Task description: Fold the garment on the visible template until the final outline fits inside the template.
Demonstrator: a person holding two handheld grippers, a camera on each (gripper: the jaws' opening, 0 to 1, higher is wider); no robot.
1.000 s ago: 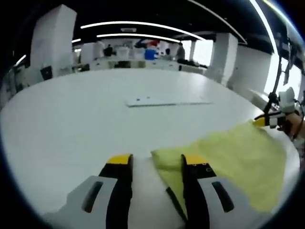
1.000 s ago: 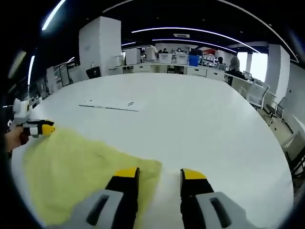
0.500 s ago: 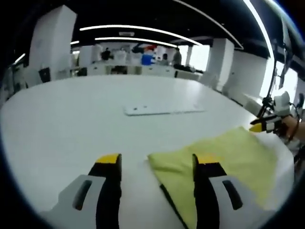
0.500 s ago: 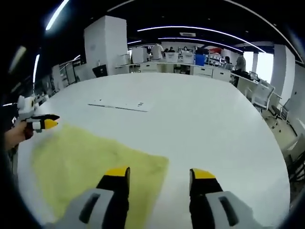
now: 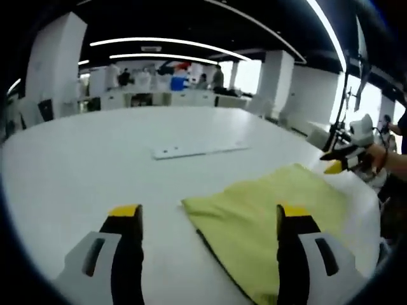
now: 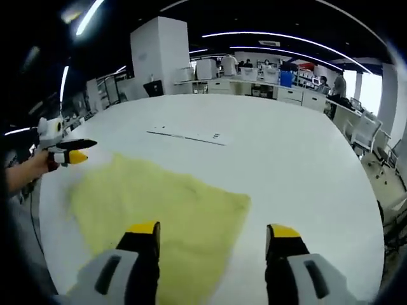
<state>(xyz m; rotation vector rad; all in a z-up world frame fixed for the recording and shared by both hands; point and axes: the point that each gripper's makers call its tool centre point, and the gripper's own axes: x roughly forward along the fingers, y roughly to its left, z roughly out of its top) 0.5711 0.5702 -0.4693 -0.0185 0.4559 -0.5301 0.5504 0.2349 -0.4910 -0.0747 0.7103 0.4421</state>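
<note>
Only in the right gripper view does a tall white pillar point(image 6: 163, 52) stand at the upper left, with rows of desks point(image 6: 267, 86) behind the table's far edge; the left gripper view instead has bright windows point(image 5: 251, 75) at upper centre. Both views carry the yellow garment point(image 5: 267, 216) lying flat on the big white table point(image 5: 76, 165), with a thin white strip point(image 5: 198, 149) beyond it. In the left gripper view the cloth spreads from centre to lower right; in the right gripper view it fills the lower left.

Left gripper point(image 5: 208, 211): jaws wide apart, holding nothing, the right jaw over the cloth. Right gripper point(image 6: 213, 229): jaws spread equally wide, empty, the left jaw above the cloth. Each gripper also appears small at the edge of the other's view, beside the garment's far corner.
</note>
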